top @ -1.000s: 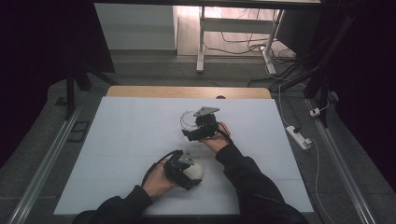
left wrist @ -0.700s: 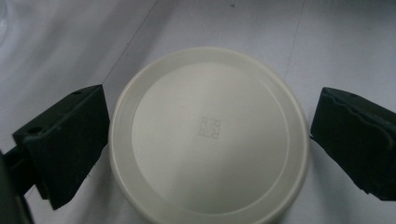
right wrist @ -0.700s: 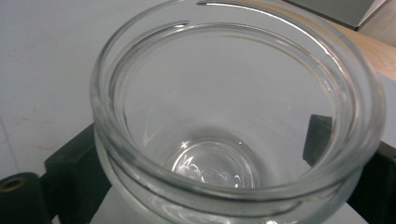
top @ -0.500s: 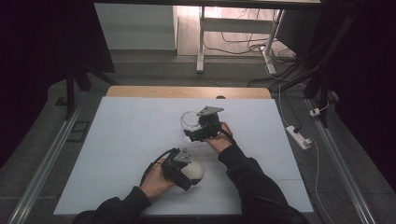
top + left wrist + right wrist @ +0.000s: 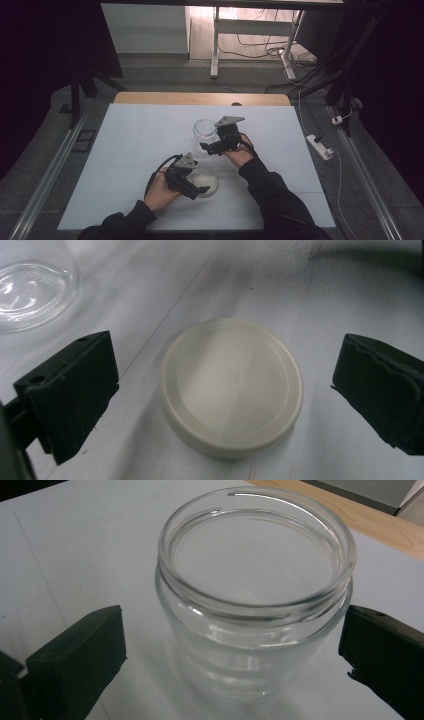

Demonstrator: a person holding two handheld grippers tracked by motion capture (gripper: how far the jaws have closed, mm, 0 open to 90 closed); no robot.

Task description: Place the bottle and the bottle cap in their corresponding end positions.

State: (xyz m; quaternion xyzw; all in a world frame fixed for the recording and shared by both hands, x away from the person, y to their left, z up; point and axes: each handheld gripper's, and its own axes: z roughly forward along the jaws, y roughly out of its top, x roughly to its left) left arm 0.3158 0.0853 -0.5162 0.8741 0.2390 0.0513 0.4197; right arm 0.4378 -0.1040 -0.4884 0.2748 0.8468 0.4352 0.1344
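The glass jar (image 5: 255, 595) is seen upright and uncapped on the white desk (image 5: 130, 150), standing between the jaws of the right gripper (image 5: 235, 650). In the right gripper view its body is flanked by one black jaw on each side; the jaws are spread wide, the right-hand jaw is shown just beside the glass, and a clear gap is left at the left-hand jaw. No contact with the glass can be made out, so the jar is bracketed but not clamped. In the high view the jar (image 5: 205, 131) is found just beyond the right gripper (image 5: 212, 145), which is held by the right hand (image 5: 239, 155).

The cream lid (image 5: 232, 385) is laid flat on the desk, top face up, between the jaws of the left gripper (image 5: 225, 395). These jaws are likewise released: bare desk is visible between each jaw and the rim of the lid, and the lid is touched by neither. Part of the jar is caught beyond the left-hand jaw, at the upper corner of the left gripper view. In the high view the lid (image 5: 206, 183) is seen at the tips of the left gripper (image 5: 195, 189), gripped by the left hand (image 5: 161, 190), and is set apart from the jar, nearer to the person.
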